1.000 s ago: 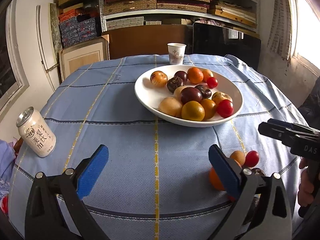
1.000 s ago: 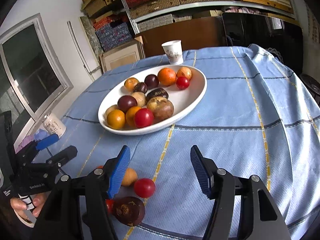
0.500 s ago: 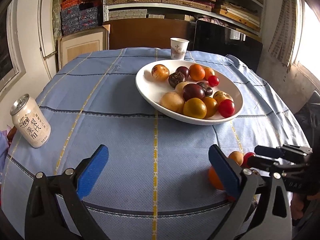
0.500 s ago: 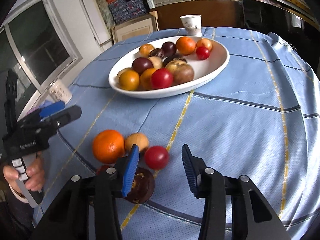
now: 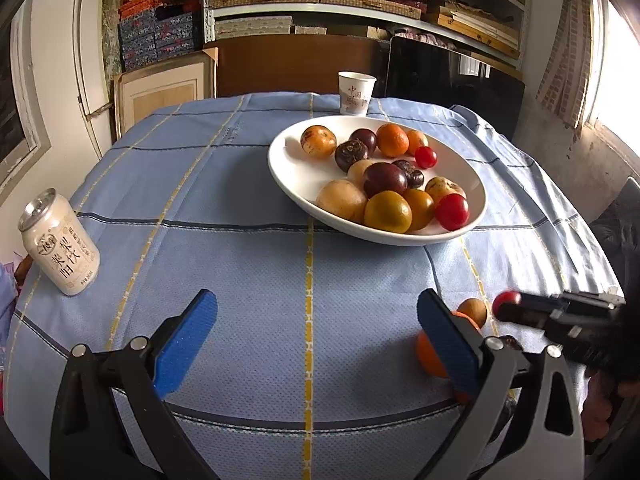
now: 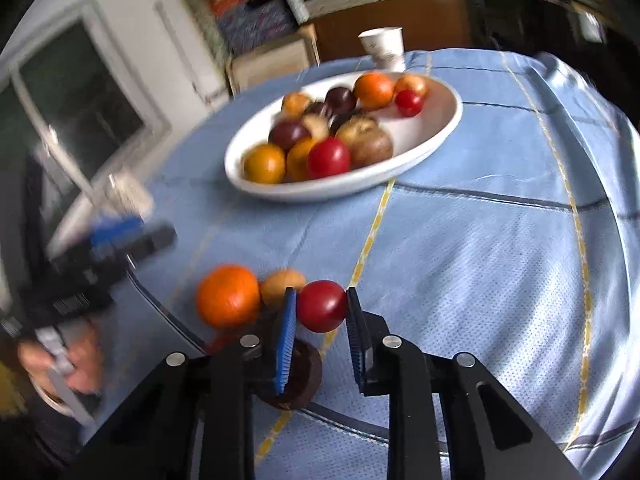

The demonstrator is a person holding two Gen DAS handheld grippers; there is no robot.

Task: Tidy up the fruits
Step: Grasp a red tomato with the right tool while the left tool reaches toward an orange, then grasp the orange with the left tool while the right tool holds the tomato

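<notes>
1. At the near edge of the blue tablecloth [image 5: 240, 280], I am clenching my right gripper [image 6: 322, 312] on a red tomato [image 6: 322, 305], both pads touching its sides.
2. I am holding my left gripper [image 5: 316, 336] spread wide and empty.
3. I am judging most fruit already gathered in the white bowl [image 5: 292, 176].
4. I am leaving an orange [image 6: 228, 295], a tan fruit [image 6: 280, 285] and a dark fruit [image 6: 302, 384] on the cloth for later.
</notes>
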